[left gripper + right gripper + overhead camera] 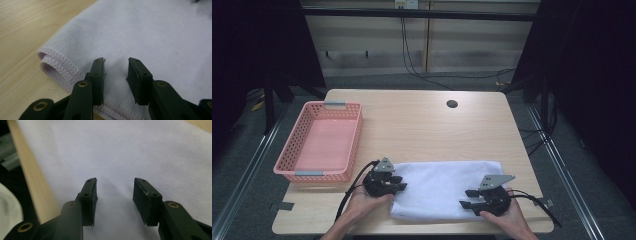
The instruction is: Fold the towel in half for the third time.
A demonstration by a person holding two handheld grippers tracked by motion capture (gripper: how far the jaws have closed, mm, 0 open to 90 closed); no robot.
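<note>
Jaws of both grippers parted over folded white towel (447,189), nothing gripped

white towel (447,189); pink basket (353,131), lattice walls; pale wood-grain table (422,125); black grippers.

light: overhead lamp is lighting the table (427,125) evenly, surroundings staying dark | shadows: soft ones are falling beside the basket (319,142) | glare: the white towel (447,187) is washing out slightly | focus: high view is looking soft and grainy; gripper views are blurring at far edges, stitching (62,67) showing sharp
</note>
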